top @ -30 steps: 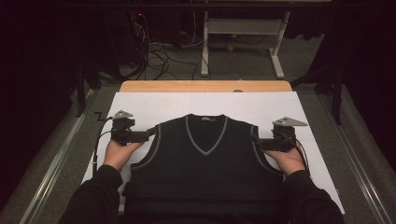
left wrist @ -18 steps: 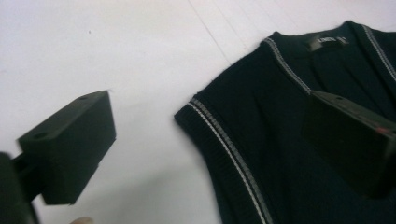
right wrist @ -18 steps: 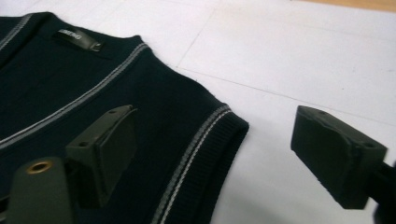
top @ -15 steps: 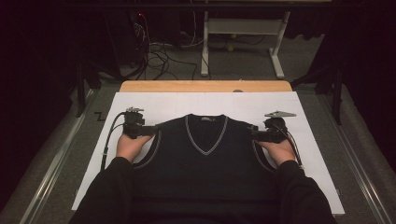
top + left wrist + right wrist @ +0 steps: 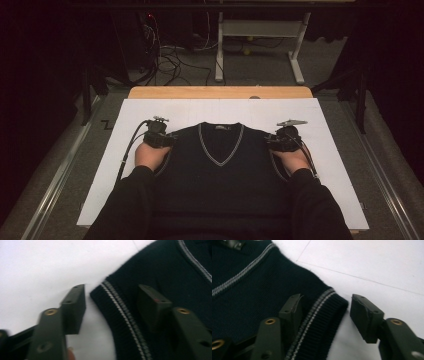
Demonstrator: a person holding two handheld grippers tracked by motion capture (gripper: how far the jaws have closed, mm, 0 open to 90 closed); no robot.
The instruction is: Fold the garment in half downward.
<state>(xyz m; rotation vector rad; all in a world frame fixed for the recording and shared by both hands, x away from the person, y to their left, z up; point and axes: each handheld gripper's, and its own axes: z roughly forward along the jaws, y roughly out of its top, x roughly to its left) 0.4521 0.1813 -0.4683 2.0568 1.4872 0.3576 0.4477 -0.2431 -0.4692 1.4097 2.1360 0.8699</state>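
The dark vest point(image 5: 220, 165) lies flat on the white board point(image 5: 320, 120), nothing folded yet, while the left gripper point(image 5: 167, 140) and right gripper point(image 5: 274, 141), jaws just closing, straddle its shoulder edges unclamped.

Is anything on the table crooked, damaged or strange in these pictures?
Nothing stands out. The dark vest lies flat and straight on the white sheet, neck away from the person. Each gripper, left and right, straddles a shoulder edge, jaws just closing, pads not yet pressing.
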